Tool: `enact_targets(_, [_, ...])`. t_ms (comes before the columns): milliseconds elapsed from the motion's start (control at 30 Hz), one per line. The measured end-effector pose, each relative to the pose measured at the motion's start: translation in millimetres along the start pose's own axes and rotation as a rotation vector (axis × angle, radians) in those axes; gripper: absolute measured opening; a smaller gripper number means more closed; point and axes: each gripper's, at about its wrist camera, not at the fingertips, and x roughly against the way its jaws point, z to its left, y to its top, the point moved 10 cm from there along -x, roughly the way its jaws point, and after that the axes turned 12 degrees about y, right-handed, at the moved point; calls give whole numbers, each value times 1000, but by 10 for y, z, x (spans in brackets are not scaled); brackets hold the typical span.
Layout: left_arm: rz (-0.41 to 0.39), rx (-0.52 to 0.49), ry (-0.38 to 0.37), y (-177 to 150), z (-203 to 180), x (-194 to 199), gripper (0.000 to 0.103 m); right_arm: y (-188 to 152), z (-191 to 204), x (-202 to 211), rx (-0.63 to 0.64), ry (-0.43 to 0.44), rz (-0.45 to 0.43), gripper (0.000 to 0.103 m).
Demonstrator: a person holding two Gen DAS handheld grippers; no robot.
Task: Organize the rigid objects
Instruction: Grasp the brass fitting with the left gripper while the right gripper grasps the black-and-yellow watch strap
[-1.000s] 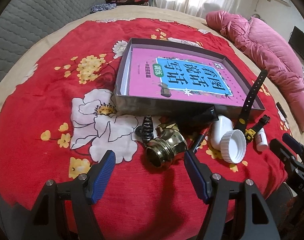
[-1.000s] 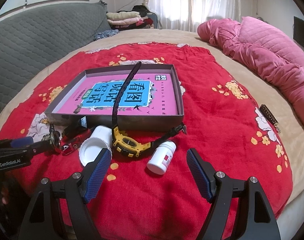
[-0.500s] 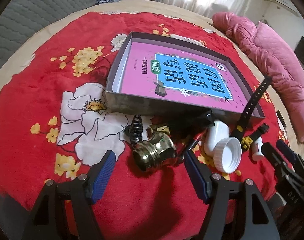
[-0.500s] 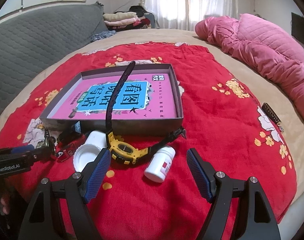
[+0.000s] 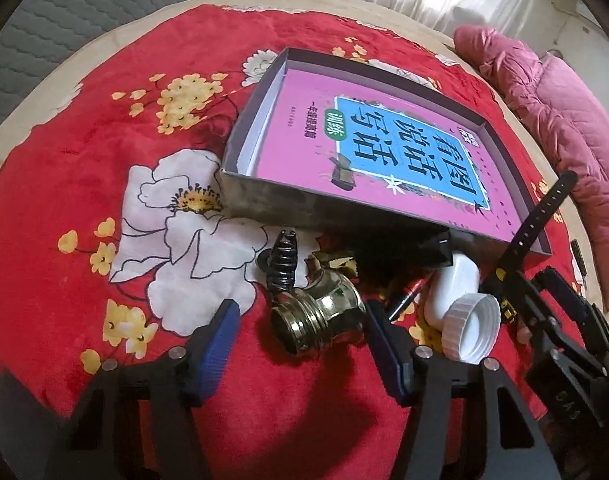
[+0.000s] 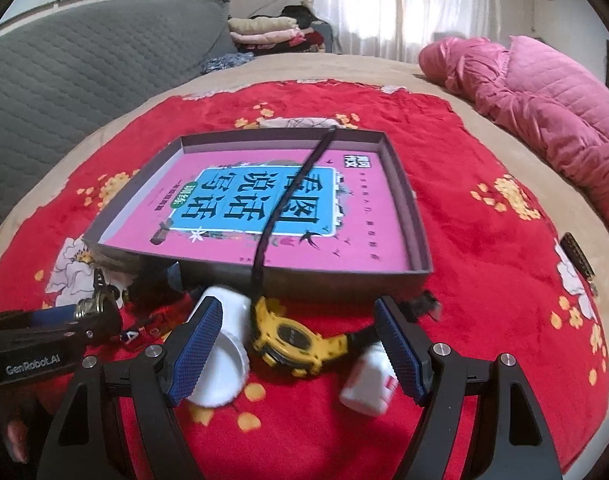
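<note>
A person is holding two grippers over a red floral blanket (image 5: 84,160) on a bed, where small hard objects are lying in a heap just in front of a shallow grey box (image 5: 272,196).

The left gripper (image 5: 300,340) is reaching down around a brass fitting (image 5: 316,318) lying on its side. Its jaws are closing, with the fitting between the blue pads but not yet pinched; a gap is showing on the left side. The right gripper (image 6: 296,344) is hanging spread wide over a yellow watch (image 6: 292,340), touching nothing.

What could go wrong: the brass fitting is round and shiny, so it is likely to roll or squirt out as the pads are meeting it, and a black ridged clip (image 5: 280,264) touching its far side could be dragged along. On the right, the watch strap is leaning up over the box's near wall, so lifting the watch could snag it there. A large white bottle (image 6: 220,364) and a small white pill bottle (image 6: 364,392) are crowding the watch on either side and could be nudged or caught.

The box is holding only a pink book (image 6: 264,208) lying flat on its floor. None of the loose objects is sitting inside it.
</note>
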Motion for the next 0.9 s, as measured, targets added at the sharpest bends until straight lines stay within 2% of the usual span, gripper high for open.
enact_targets(100, [-1,13,-6,15,9,2,62,8,56,-86,17,17,15,76])
enact_targets(167, [0,29,-15,34,23,3,61,-1,81,-124,29,20,28,58])
enact_targets(400, [11,74,-43,72,49,-28,60,-41,61,-229,31,19,60,31])
enact_targets(533, [20,89,-67,90,30,-48,51,-23,76,-238,40,32,51,16])
enact_targets(633, [7,81,-60,117,-2,-34,48,-16,99,-238,50,40,48,10])
enact_targets(900, [-3,88,-76,123,3,-32,47,16,95,-201,35,62,30,8])
